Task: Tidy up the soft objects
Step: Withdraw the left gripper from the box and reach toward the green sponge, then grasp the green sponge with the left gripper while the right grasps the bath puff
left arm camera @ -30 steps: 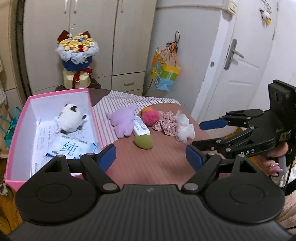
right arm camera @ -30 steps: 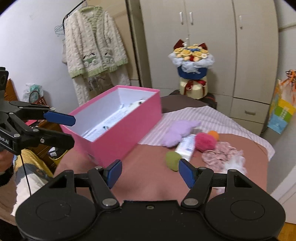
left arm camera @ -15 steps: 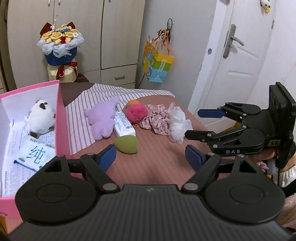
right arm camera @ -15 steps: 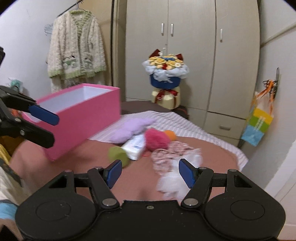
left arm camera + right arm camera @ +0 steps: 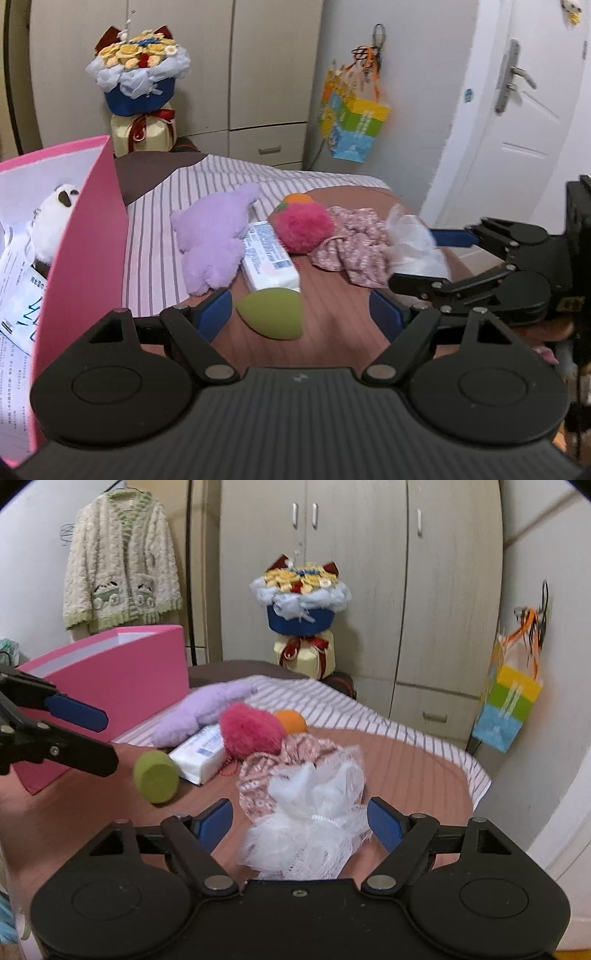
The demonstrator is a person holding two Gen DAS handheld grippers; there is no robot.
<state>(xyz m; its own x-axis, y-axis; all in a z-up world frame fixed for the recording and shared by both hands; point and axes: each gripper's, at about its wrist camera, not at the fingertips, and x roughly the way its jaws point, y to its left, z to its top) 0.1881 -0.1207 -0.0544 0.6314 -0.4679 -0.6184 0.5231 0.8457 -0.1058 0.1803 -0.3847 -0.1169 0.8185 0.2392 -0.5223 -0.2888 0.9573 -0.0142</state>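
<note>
The right gripper (image 5: 300, 819) is spread wide with the white mesh puff (image 5: 310, 827) lying between its fingers, not clamped; whether the pads touch it cannot be told. At 12 o'clock just past the puff sits the floral scrunchie (image 5: 295, 753), touching it, then the pink pompom (image 5: 251, 731) with an orange ball (image 5: 291, 720) behind. At 10 o'clock are the green sponge (image 5: 155, 775), the tissue pack (image 5: 201, 751) and the purple plush (image 5: 199, 709), with the pink box (image 5: 122, 679) beyond them. The left gripper (image 5: 301, 312) is also wide and holds nothing; the sponge (image 5: 271, 314) lies between its fingers, nearer the left one. From it, the tissue pack (image 5: 267, 254) is at 12 o'clock, the plush (image 5: 216, 236) at 11, the pompom (image 5: 304, 229) at 1. The box (image 5: 88, 236) stands at 9 o'clock with a white plush (image 5: 50, 221) inside.
</note>
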